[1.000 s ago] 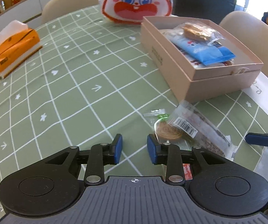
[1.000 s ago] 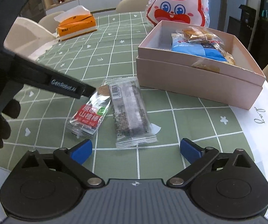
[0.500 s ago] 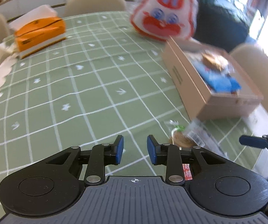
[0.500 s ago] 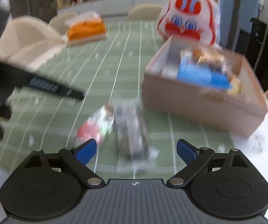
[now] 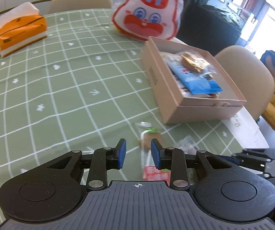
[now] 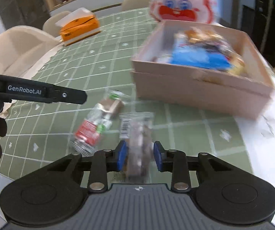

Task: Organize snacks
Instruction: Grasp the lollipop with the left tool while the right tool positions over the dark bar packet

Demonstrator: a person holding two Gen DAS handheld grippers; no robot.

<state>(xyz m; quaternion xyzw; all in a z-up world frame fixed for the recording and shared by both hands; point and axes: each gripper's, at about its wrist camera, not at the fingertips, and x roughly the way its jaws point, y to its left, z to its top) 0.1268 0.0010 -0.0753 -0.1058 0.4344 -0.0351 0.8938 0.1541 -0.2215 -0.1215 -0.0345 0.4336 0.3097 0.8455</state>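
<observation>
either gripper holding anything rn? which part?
Right gripper is closed around the near end of the dark snack bar packet; firm contact is blurred. Left gripper holds nothing.

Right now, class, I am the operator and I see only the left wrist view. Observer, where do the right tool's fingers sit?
Observer: The right tool has one finger on each side of the clear bar packet. Blur hides whether they touch it.
Operator: Is the red-labelled packet between those fingers too?
Observer: No. The red-labelled packet lies outside them, on the cloth just left of the bar packet.
</observation>
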